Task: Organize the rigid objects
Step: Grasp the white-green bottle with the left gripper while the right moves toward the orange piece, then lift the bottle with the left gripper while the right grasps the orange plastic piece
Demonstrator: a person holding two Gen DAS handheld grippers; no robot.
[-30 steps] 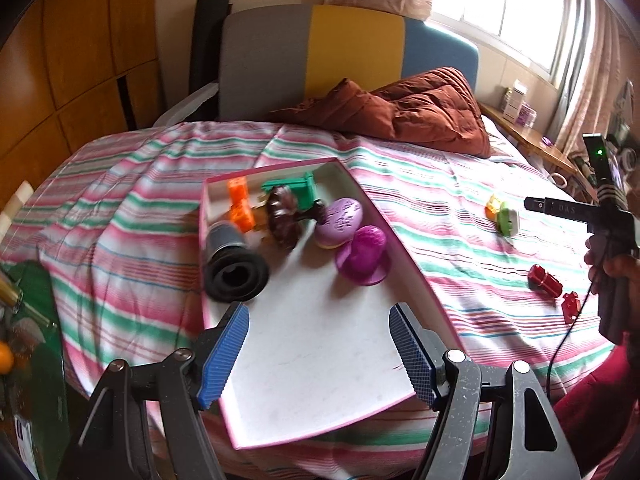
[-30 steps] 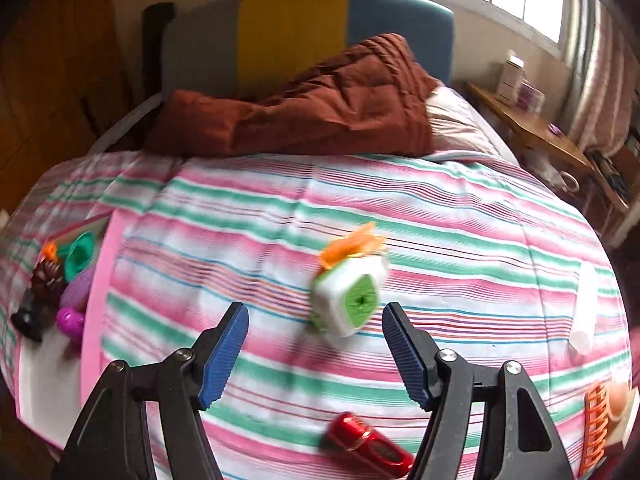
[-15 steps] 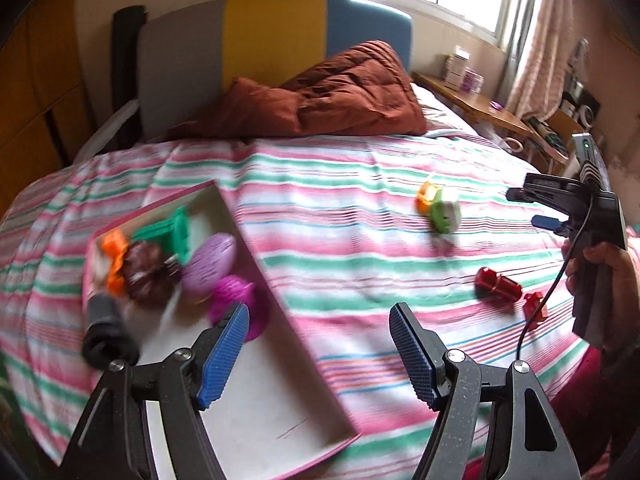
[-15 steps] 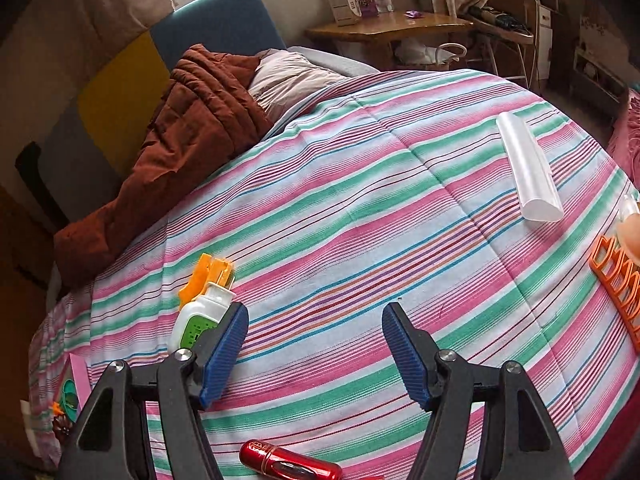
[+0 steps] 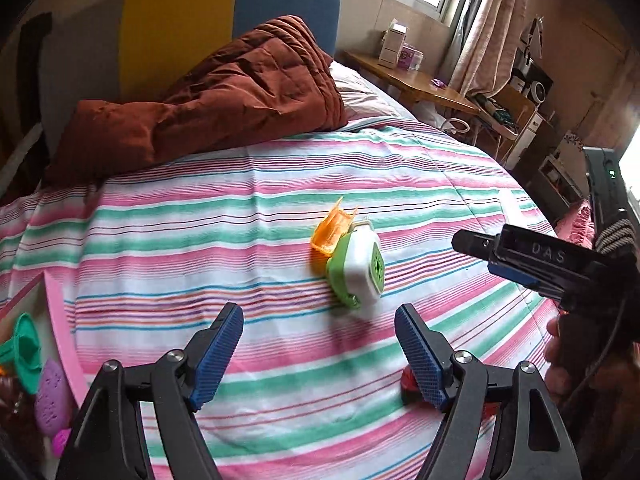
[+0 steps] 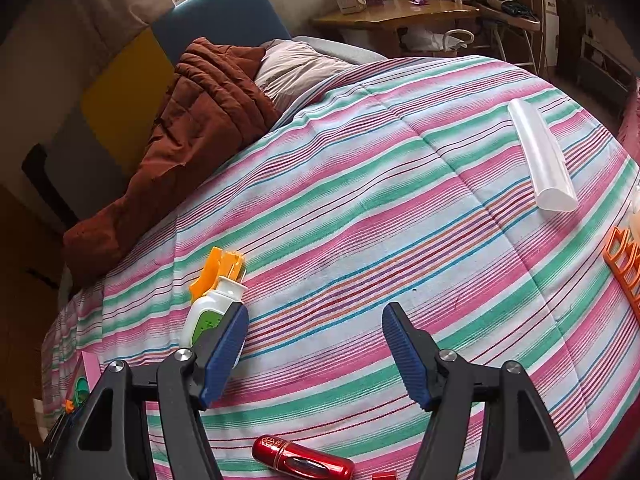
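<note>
Striped cotton in pink, green and white covers the bed (image 5: 280, 208) on which the loose pieces lie. The left gripper (image 5: 319, 354) is spread wide with nothing between its blue pads, and the green-and-white plug-in device (image 5: 358, 270) sits at centre frame just beyond them, touching an orange clip (image 5: 331, 230). The step in hand looks like collection of this device for the pink-rimmed tray (image 5: 64, 336) at the lower left edge, where a purple egg shape (image 5: 50, 398) and a green piece (image 5: 24, 348) already rest. The next move probably calls for lowering the jaws astride the device's body without catching the clip. The right gripper (image 6: 314, 350) is likewise parted and empty; a red metallic cylinder (image 6: 304, 460) lies at the bottom of its view, a white tube (image 6: 540, 156) upper right. The letters "DAS" show on the right gripper's body in the left view; the cylinder's embossing is unreadable.
</note>
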